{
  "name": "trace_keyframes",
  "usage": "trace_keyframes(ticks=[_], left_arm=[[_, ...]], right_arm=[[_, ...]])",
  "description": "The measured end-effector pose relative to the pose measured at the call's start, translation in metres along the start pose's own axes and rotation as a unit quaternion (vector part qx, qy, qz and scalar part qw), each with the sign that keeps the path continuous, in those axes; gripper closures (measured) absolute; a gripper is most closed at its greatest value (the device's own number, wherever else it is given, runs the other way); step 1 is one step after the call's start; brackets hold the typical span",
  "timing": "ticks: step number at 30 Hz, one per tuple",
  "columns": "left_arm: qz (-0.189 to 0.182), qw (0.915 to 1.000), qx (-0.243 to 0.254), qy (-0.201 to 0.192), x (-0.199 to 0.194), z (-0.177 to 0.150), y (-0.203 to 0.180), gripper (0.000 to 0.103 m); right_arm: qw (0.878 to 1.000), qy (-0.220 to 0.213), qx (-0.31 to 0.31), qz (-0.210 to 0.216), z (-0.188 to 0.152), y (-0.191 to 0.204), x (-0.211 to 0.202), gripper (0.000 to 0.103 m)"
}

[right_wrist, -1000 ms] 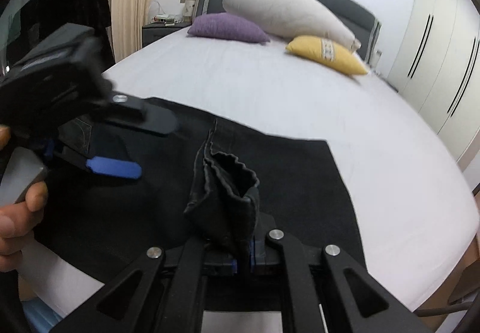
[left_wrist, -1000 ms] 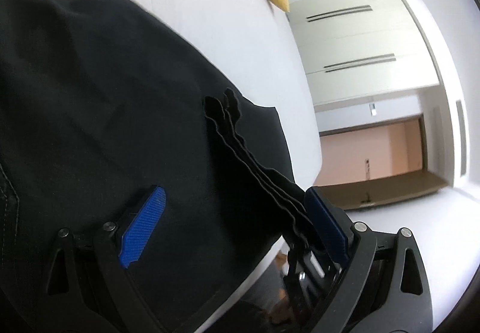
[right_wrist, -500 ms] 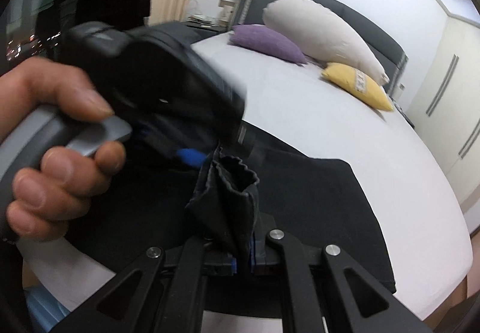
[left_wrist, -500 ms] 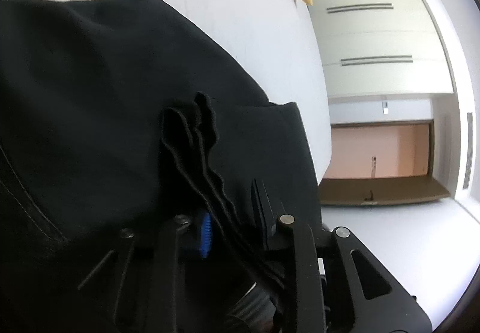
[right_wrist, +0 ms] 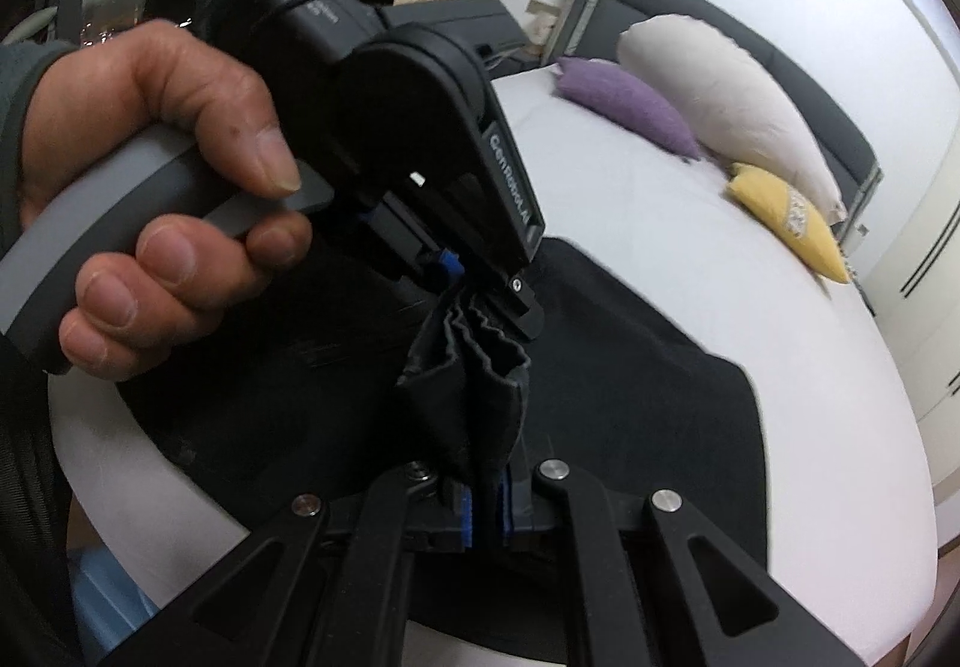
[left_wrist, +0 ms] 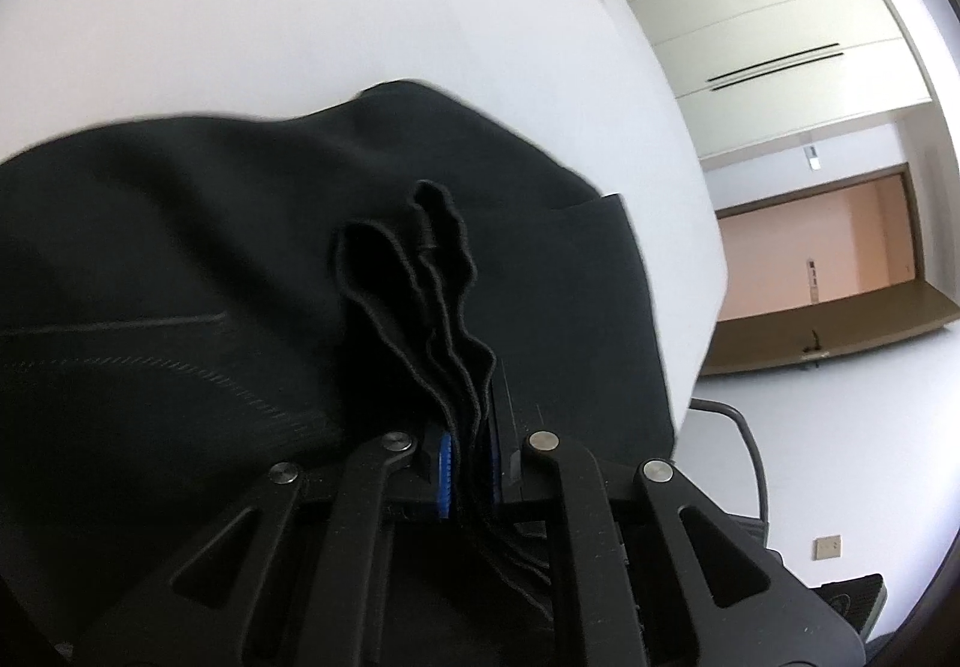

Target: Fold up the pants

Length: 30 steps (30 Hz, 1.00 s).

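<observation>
Left wrist view: black pants (left_wrist: pixel 198 271) are recorded spread on the white bed (left_wrist: pixel 312 6), with a bunched stack of hem edges rising out of the left gripper (left_wrist: pixel 470 463); its jaws have just been closing and are now clamped on that cloth, blue pads (left_wrist: pixel 444 463) pressed to either side. Right wrist view: the right gripper (right_wrist: pixel 486 511) is likewise clenched on a gathered hem of the pants (right_wrist: pixel 648 397), and the left gripper (right_wrist: pixel 480 283), carried in a hand (right_wrist: pixel 150 199), is seen just beyond it, pinching the far tip of the same bundle. The held cloth runs away from both sets of fingers toward the yellow pillow (right_wrist: pixel 792 223), the bulk of the garment lying flat between grippers and pillow; the long axis probably runs that way too, though the waist end is not clearly shown. Only the right view shows both grips meeting and the hand; only the left view shows the wardrobe (left_wrist: pixel 768 24) beyond the bed's edge.
</observation>
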<state>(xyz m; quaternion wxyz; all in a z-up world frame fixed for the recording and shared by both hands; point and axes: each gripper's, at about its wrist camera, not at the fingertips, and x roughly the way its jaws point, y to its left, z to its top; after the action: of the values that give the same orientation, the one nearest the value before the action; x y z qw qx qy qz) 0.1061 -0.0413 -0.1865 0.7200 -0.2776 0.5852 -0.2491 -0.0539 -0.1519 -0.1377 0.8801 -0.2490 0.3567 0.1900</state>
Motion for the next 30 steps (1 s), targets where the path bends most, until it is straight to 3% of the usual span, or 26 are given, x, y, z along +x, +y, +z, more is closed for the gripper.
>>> trace_keyframes(ticks=[7, 11, 13, 15, 16, 18, 20, 22, 25, 26, 29, 30], left_arm=[[0.019, 0.9998, 0.003, -0.003, 0.023, 0.002, -0.008, 0.096], [0.03, 0.9996, 0.004, -0.002, 0.029, -0.001, -0.012, 0.094], [0.036, 0.9993, 0.002, -0.009, 0.025, -0.004, -0.014, 0.092], [0.053, 0.9984, 0.004, -0.021, -0.003, -0.012, 0.003, 0.09], [0.068, 0.9972, 0.005, -0.029, -0.008, -0.014, 0.001, 0.09], [0.103, 0.9933, 0.013, -0.051, -0.019, -0.018, -0.008, 0.09], [0.109, 0.9912, 0.026, -0.07, -0.027, -0.022, -0.02, 0.09], [0.114, 0.9885, 0.053, -0.083, -0.025, -0.028, -0.043, 0.09], [0.092, 0.9857, 0.113, -0.084, -0.003, -0.04, -0.089, 0.09], [0.088, 0.984, 0.132, -0.081, 0.01, -0.044, -0.105, 0.09], [0.086, 0.9795, 0.174, -0.052, 0.044, -0.057, -0.129, 0.09], [0.094, 0.9791, 0.175, -0.042, 0.056, -0.059, -0.13, 0.09]], right_arm=[[0.999, 0.025, -0.001, 0.02, -0.002, 0.013, 0.014, 0.094], [0.997, 0.046, 0.038, 0.054, -0.008, 0.005, 0.022, 0.086], [0.993, 0.052, 0.068, 0.082, -0.01, -0.003, 0.016, 0.067], [0.985, 0.053, 0.105, 0.125, -0.019, -0.018, 0.004, 0.027], [0.981, 0.049, 0.118, 0.147, -0.024, -0.023, -0.002, 0.025], [0.962, 0.039, 0.166, 0.211, -0.037, -0.047, -0.018, 0.025], [0.945, 0.024, 0.213, 0.248, -0.045, -0.079, -0.029, 0.025], [0.919, -0.003, 0.285, 0.274, -0.05, -0.131, -0.033, 0.025], [0.872, -0.03, 0.375, 0.313, -0.058, -0.199, -0.02, 0.026], [0.849, -0.038, 0.403, 0.339, -0.06, -0.223, -0.008, 0.026], [0.817, -0.041, 0.45, 0.358, -0.052, -0.267, 0.027, 0.026], [0.797, -0.04, 0.462, 0.387, -0.05, -0.278, 0.044, 0.026]])
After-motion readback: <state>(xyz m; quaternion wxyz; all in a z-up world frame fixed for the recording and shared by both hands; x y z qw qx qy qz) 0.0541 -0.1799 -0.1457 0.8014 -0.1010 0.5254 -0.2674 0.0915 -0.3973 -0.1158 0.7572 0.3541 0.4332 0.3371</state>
